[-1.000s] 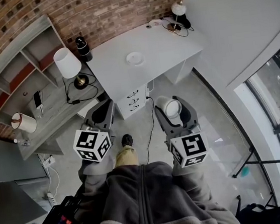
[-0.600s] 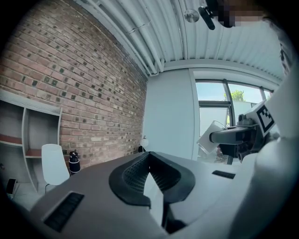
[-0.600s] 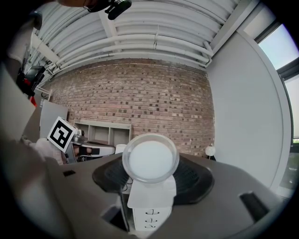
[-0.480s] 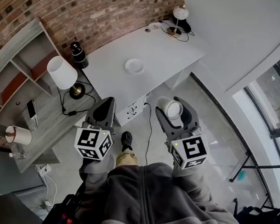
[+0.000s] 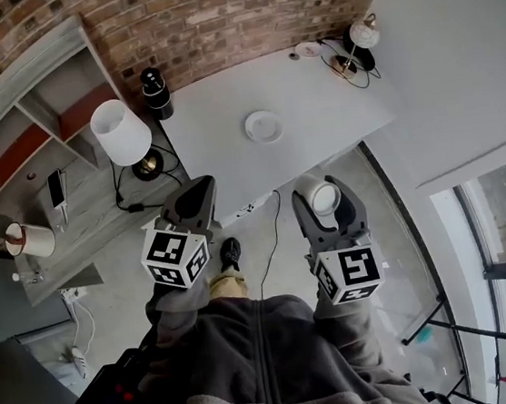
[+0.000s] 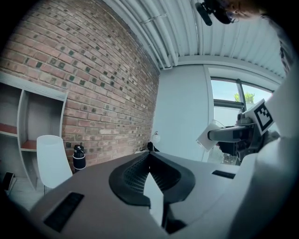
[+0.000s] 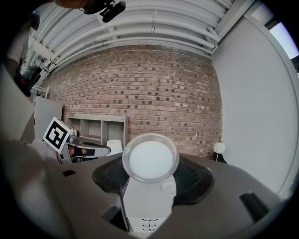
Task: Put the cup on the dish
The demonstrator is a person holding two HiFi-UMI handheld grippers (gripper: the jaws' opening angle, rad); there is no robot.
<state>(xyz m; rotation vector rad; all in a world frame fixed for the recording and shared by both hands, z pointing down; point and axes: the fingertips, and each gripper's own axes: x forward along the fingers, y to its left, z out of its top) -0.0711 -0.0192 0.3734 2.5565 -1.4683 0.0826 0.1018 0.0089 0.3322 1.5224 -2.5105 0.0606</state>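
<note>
A white cup (image 5: 323,197) lies on its side between the jaws of my right gripper (image 5: 324,195), which is shut on it, held over the floor in front of the desk. In the right gripper view the cup (image 7: 149,158) shows its open mouth toward the brick wall. A small white dish (image 5: 264,126) sits near the middle of the white desk (image 5: 334,113), well ahead of both grippers. My left gripper (image 5: 199,192) is shut with nothing in it, its jaws meeting at the tip (image 6: 150,158); from there the cup (image 6: 211,136) shows off to the right.
A lamp with a white shade (image 5: 119,131) and a black bottle (image 5: 156,88) stand left of the desk by the brick wall. A second lamp (image 5: 359,39) and a small bowl (image 5: 308,50) occupy the desk's far right corner. Grey shelves (image 5: 26,142) stand left; a cable (image 5: 271,240) runs across the floor.
The desk and dish have shifted slightly right and closer in the head view. Both grippers keep the same pose, the cup still in the right one.
</note>
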